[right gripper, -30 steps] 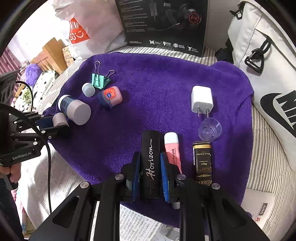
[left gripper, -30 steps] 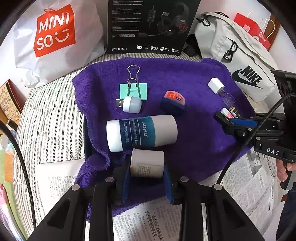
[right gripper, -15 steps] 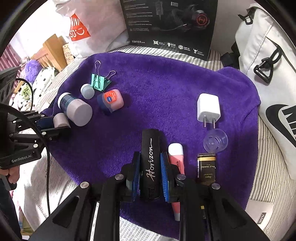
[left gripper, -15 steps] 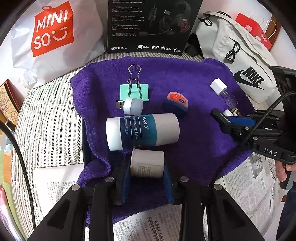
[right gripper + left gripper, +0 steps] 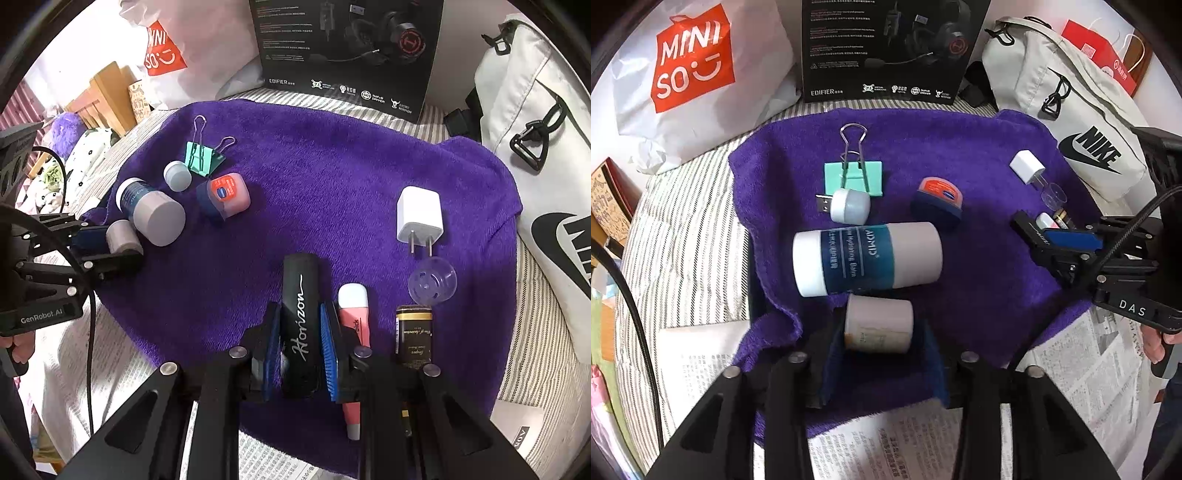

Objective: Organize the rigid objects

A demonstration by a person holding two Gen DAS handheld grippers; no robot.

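On the purple towel, my left gripper stands open around a small grey jar lying on the towel next to the larger blue-banded balm bottle. The jar also shows in the right wrist view. My right gripper is shut on a black "Horizon" tube and holds it low over the towel's near edge. A pink stick and a black-gold tube lie just right of it.
On the towel lie a teal binder clip, a USB light, a Vaseline tin, a white charger and a clear cap. A headset box, Miniso bag and Nike bag stand behind. Newspaper lies in front.
My left gripper's jaws have spread apart and let go of the small grey jar. My right gripper has drawn slightly back with the black tube.
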